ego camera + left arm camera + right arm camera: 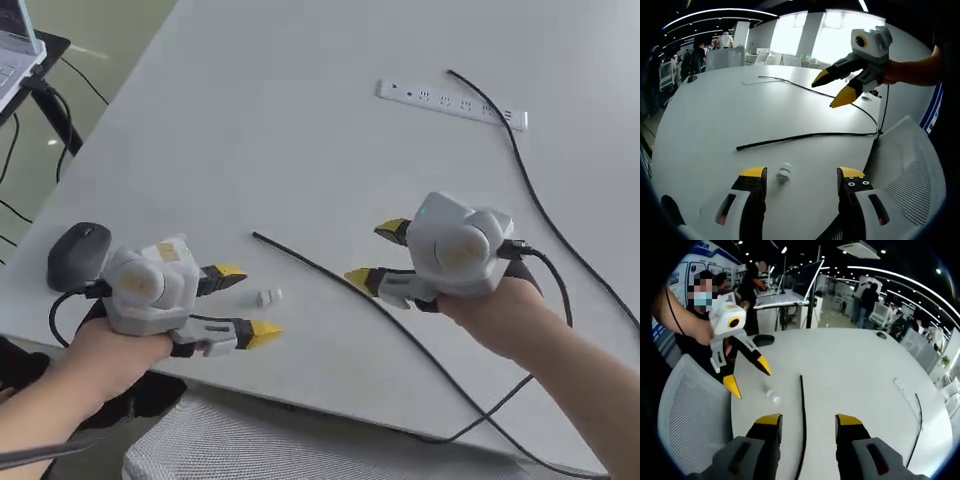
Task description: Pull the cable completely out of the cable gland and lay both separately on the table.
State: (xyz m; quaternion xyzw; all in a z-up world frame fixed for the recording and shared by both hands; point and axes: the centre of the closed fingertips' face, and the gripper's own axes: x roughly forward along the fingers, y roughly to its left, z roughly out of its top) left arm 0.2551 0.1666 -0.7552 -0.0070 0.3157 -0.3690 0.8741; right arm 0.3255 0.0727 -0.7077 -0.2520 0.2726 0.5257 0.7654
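A small white cable gland [268, 297] lies on the white table [300, 150], apart from the black cable [330, 270], whose free end points toward the table's middle. The gland [783, 172] rests just ahead of my left gripper [238, 303], which is open with nothing between its jaws. My right gripper [375, 256] hovers open above the cable, holding nothing. In the right gripper view the cable [802, 415] runs between the jaws and the gland [772, 395] lies to its left. The right gripper [831, 90] also appears in the left gripper view, and the left gripper [747, 374] in the right one.
A white power strip [452, 104] lies at the far side with a black cord [540, 210] running past my right hand. A grey mouse [78, 254] sits near the left edge. A mesh chair [300, 445] stands below the near edge. People and a laptop stand [782, 297] are beyond.
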